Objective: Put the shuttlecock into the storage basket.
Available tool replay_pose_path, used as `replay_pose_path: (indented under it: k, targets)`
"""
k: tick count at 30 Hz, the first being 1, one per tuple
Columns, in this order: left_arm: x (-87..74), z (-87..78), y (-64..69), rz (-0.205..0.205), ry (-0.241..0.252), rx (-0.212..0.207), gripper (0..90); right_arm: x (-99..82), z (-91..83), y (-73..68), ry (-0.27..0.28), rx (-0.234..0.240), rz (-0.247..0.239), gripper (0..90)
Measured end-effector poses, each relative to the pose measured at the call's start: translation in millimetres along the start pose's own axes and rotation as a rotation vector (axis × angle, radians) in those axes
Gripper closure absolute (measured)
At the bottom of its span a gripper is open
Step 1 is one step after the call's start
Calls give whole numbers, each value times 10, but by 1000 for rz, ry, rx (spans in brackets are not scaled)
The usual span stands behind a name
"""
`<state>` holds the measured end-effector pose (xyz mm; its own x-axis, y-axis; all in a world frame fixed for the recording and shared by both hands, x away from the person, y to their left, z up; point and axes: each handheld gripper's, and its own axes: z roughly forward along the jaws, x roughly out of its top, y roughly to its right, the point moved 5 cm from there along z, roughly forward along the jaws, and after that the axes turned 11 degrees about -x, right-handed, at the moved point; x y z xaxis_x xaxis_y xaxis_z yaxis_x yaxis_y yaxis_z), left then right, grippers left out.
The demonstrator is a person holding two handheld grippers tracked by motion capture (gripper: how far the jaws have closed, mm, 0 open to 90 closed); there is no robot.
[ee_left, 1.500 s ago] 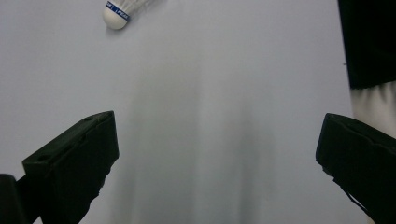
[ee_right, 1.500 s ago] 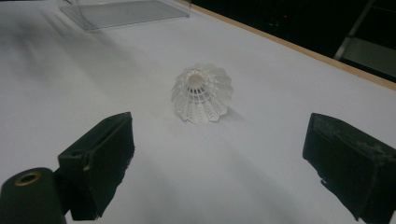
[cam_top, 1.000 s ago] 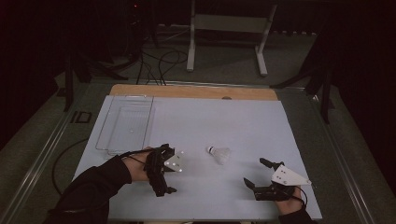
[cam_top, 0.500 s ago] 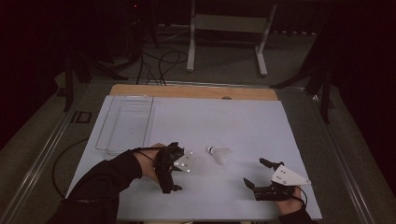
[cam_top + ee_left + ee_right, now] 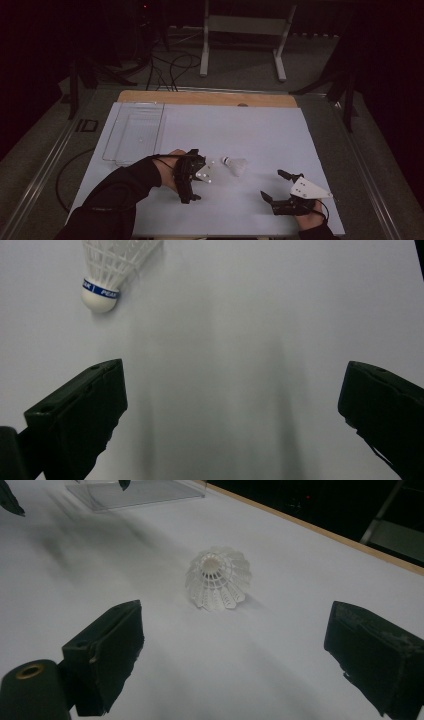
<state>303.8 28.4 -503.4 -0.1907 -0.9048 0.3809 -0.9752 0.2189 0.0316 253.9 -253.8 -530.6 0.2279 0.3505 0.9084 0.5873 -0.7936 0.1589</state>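
The room was dark, with cables [image 5: 165,67] and a white stand [image 5: 245,30] on the floor. The white bench [image 5: 260,130] carried a clear tray [image 5: 134,132] at far left. The left gripper [image 5: 192,175] and right gripper [image 5: 272,185] rested with jaws released. The shuttlecock [image 5: 235,165] lay between them, near the left gripper.

Dim room, dark surroundings; the white tabletop [image 5: 240,130] is evenly lit, soft smeared shadows, slight blur in close views.
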Motion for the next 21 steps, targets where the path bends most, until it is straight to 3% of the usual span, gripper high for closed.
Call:
replay_pose_path:
  k: [4,5,8,12,21]
  targets:
    - [38,13,-51,27,-37,23,0,0,0,-1,0,1,0,90]
    - [51,18,-67,28,-48,45,0,0,-2,0,0,2,-1,90]
    - [92,26,-90,21,-59,51,0,-1,-5,3,0,2,-2,90]
    - [134,19,-106,31,-80,45,0,0,-6,3,1,2,-2,90]
    - [207,45,-184,23,-66,-5,0,-1,-5,0,1,6,-1,90]
